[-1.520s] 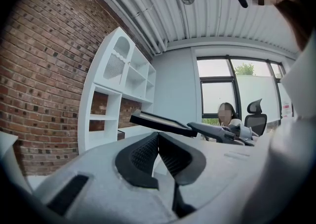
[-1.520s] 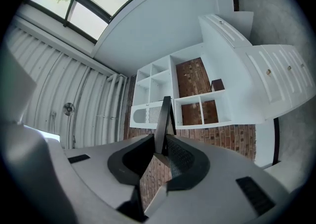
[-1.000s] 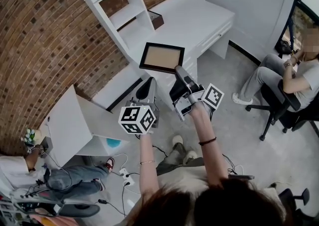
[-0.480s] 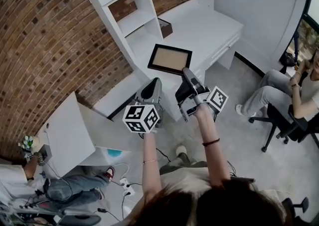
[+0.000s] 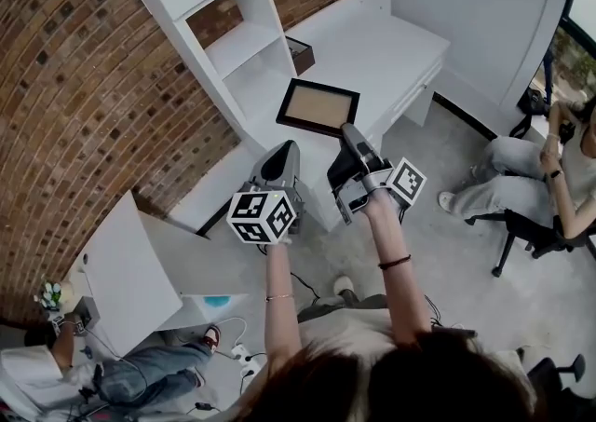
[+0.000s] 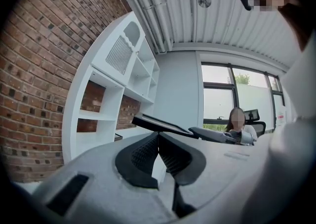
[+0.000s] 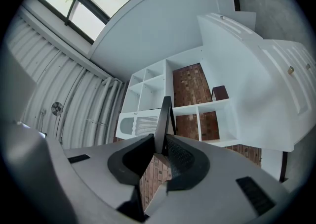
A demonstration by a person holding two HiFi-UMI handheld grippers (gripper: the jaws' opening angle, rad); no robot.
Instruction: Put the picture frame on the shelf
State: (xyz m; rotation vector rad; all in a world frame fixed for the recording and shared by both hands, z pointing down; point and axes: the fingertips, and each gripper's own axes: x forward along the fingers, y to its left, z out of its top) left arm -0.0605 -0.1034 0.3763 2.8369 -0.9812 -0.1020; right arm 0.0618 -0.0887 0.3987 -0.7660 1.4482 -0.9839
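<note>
- Because the right claw (image 5: 348, 134) is clamped on the near edge of the picture frame (image 5: 318, 107), the frame rides out ahead of its tips, nearly flat and face up (a carrying hold, I judge, leaving the far edge free to go in first).
- Beyond the frame, to this claw's left, stands the white shelf unit (image 5: 238, 42); the frame is not yet in any cubby.
- Left claw (image 5: 282, 152), jaws together on nothing, hangs idle just beside the right.
- Against a second ago, grip and tilt match; frame and claws have barely shifted.
</note>
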